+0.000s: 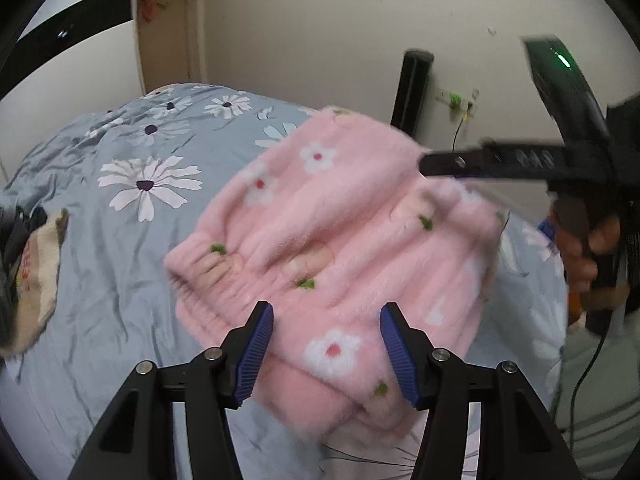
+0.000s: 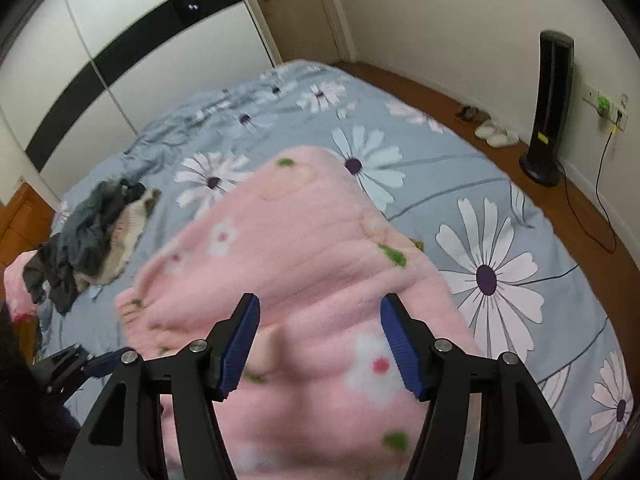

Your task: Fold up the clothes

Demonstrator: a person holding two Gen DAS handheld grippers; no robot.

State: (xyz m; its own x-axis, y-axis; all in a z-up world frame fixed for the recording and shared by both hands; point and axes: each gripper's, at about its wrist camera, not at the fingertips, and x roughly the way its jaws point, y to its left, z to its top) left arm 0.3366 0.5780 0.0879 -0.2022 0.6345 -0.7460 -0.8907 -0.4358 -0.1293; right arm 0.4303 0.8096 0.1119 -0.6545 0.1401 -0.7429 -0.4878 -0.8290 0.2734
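A pink fleece garment point(image 1: 332, 240) with white flowers lies folded in layers on the blue flowered bedspread point(image 1: 120, 248); it also fills the near part of the right wrist view point(image 2: 304, 264). My left gripper point(image 1: 327, 356) is open, its blue pads point(image 1: 256, 354) spread just above the garment's near edge. My right gripper point(image 2: 320, 350) is open over the garment, holding nothing. In the left wrist view the right gripper's black fingers point(image 1: 480, 164) reach over the garment's far right corner, held by a hand point(image 1: 588, 252).
A heap of dark and cream clothes point(image 2: 96, 232) lies on the bed's left side. A black tower fan point(image 2: 550, 108) stands by the wall, with slippers point(image 2: 496, 134) on the wooden floor. A wardrobe point(image 2: 120, 40) stands beyond the bed.
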